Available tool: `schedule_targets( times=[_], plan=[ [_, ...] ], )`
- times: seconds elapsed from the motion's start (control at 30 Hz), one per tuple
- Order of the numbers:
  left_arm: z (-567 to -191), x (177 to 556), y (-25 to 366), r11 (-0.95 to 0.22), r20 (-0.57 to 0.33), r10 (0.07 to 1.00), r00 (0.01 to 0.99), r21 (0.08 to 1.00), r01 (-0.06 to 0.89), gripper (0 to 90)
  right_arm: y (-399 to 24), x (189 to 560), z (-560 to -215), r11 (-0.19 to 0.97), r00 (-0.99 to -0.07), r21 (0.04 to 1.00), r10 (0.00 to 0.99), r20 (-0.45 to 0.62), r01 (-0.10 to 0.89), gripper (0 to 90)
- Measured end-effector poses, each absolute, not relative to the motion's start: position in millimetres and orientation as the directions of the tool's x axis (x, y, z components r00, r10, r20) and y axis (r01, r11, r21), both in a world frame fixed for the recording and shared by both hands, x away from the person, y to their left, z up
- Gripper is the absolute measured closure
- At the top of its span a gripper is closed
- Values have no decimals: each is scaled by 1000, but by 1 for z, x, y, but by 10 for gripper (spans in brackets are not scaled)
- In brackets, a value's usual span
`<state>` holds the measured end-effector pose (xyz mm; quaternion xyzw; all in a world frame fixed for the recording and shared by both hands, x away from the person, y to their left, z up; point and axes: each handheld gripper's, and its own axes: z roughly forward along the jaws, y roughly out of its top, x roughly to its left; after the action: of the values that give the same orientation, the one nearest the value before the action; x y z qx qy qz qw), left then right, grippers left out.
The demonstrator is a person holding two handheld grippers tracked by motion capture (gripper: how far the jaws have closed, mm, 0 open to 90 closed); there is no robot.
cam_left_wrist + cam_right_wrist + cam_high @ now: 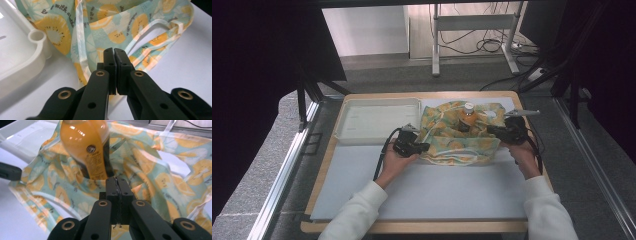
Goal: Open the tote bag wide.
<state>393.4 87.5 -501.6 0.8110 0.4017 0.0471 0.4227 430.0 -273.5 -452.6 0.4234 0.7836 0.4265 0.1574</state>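
Note:
A cloth bag (457, 145) printed with orange and lemon slices lies on the white mat, and an orange juice bottle (468, 115) stands tilted in its mouth. My left gripper (426, 147) is at the bag's left edge, jaws shut on the fabric (112, 27). In the left gripper view the left gripper (114, 50) points into the folds. My right gripper (490, 130) is at the bag's right side. In the right gripper view the right gripper (117, 179) is shut on a thin edge of the bag (155, 180), just below the bottle (85, 147).
A white plastic tray (343, 120) sits at the back left of the table, with its corner (22, 57) close beside the bag. The white mat (437, 190) spreads toward the near edge. A metal stand and cables are on the floor beyond the table.

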Motion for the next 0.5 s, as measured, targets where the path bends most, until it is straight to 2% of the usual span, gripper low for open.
schedule_targets(
  times=[0.33, 0.43, 0.5],
  plan=[
    [-487, 377, 100, -295, -251, 688, 681, 761, 577, 858, -273, 421, -456, 303, -610, 791, 785, 110, 532, 844],
    [-482, 372, 100, -314, -218, 679, 701, 778, 545, 734, -273, 417, -453, 302, -622, 793, 774, 120, 529, 775],
    [-479, 368, 100, -329, -188, 681, 708, 785, 525, 612, -272, 414, -451, 310, -631, 795, 767, 114, 521, 685]
  ],
)
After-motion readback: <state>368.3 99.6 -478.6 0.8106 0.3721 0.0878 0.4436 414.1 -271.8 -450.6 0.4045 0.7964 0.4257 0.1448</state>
